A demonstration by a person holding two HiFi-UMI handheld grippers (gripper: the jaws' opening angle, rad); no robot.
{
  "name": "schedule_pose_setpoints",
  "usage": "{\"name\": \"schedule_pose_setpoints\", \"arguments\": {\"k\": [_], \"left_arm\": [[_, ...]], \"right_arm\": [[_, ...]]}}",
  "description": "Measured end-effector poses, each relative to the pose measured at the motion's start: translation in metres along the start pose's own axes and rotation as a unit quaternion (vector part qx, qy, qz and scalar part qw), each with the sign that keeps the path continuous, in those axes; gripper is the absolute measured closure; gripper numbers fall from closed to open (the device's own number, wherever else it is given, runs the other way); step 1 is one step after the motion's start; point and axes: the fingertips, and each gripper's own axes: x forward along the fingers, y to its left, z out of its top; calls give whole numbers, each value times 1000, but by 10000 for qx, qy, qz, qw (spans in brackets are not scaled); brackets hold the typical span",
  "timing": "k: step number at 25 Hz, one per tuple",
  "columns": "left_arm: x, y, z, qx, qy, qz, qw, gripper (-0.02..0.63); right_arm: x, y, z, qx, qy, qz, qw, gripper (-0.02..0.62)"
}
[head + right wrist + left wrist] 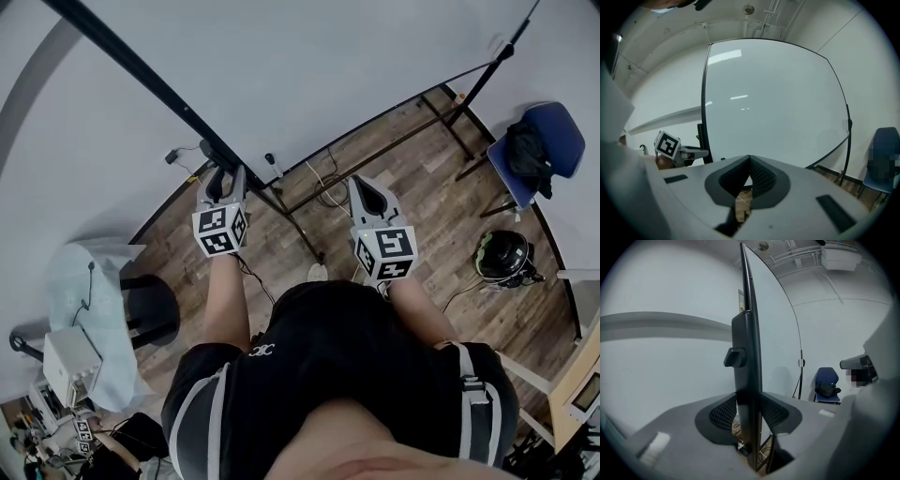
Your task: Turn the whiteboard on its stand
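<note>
The whiteboard (328,66) stands upright in its black stand (380,153), whose feet rest on the wooden floor (441,202) close along the pale wall. The left tool (749,405) is at the board's lower left corner. Its jaws pinch the dark side edge of the whiteboard, one ribbed pad against each side. From the left gripper view the board is seen edge-on, rising straight up from between the jaws, with a black knob (735,357) sticking out to the left above them. The right tool (750,158) hovers in front of the board's white face, near its lower edge and apart from it. Its jaws are pressed together at the tips with nothing between them, and only floor shows through the gap behind. Both tools sit toward the left end of the board. A blue chair (548,141) carrying a dark bag (527,155) stands near the floor's right edge, beyond the stand's far leg.
</note>
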Motion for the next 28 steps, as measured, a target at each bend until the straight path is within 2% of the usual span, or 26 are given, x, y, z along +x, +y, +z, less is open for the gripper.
{"name": "schedule_pose_setpoints", "arguments": {"k": [8, 13, 18, 28], "left_arm": [[3, 44, -5, -159, 60, 322, 9993, 440], [1, 72, -7, -309, 107, 536, 9980, 442], [4, 80, -9, -367, 87, 679, 9970, 446], [2, 87, -12, -372, 103, 812, 9960, 454]], "right_arm": [[19, 30, -2, -81, 67, 452, 9989, 591], [22, 32, -2, -95, 77, 529, 9985, 591], [22, 23, -2, -69, 76, 505, 9987, 591], [21, 42, -1, -124, 47, 684, 9976, 591]]}}
